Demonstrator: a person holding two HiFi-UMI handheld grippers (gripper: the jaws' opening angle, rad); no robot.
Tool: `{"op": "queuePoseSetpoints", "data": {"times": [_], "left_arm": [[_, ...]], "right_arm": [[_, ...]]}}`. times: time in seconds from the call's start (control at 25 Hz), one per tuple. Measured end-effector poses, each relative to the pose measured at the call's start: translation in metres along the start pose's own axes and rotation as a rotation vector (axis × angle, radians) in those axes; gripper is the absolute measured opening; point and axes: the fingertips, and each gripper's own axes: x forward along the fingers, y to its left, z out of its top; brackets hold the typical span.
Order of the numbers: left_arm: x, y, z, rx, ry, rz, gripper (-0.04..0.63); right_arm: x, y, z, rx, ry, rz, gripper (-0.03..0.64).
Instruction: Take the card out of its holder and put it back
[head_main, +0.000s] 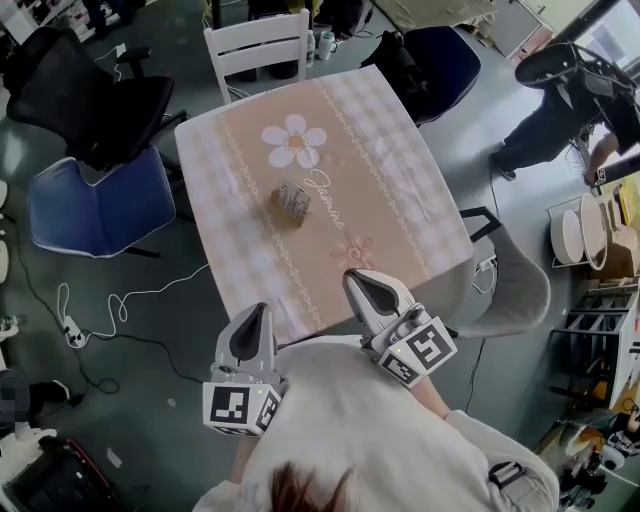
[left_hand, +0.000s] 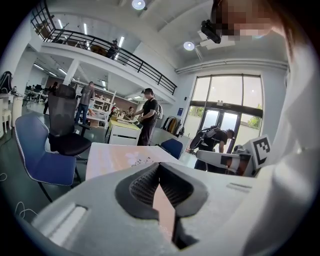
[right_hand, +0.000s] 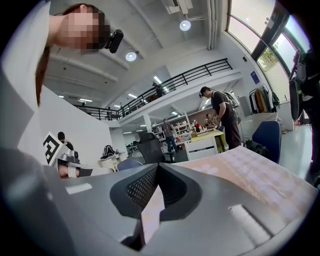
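The card holder (head_main: 291, 200) is sitting near the middle of the table (head_main: 400, 170), just nearer than the white flower print (head_main: 294, 140) and well apart from both grippers. The left gripper (head_main: 256, 318) and right gripper (head_main: 362, 286) are hovering at the table's near edge, each with its jaws pressed together and gripping nothing.

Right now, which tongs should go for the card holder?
Right, probably. The right tongs sit over the table edge, closer to the holder; the left tongs hang beside its corner. Both are shut.
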Motion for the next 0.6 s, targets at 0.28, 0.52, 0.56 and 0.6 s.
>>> {"op": "queuePoseSetpoints", "data": {"times": [0.28,0.52,0.56,0.6], "left_arm": [[0.001,0.003,0.002,-0.022,-0.009,0.006,0.000],[-0.001,0.010,-0.002,-0.023,-0.003,0.012,0.000],[-0.001,0.011,-0.002,-0.028,-0.007,0.017,0.000],[-0.002,0.012,-0.002,-0.032,-0.011,0.023,0.000]], "right_arm": [[0.003,0.004,0.001,-0.005,-0.002,0.025,-0.003],[0.015,-0.009,0.008,-0.058,-0.008,0.001,0.044],[0.019,-0.015,0.011,-0.067,-0.008,-0.004,0.045],[0.023,-0.020,0.013,-0.077,-0.009,-0.009,0.052]]}}
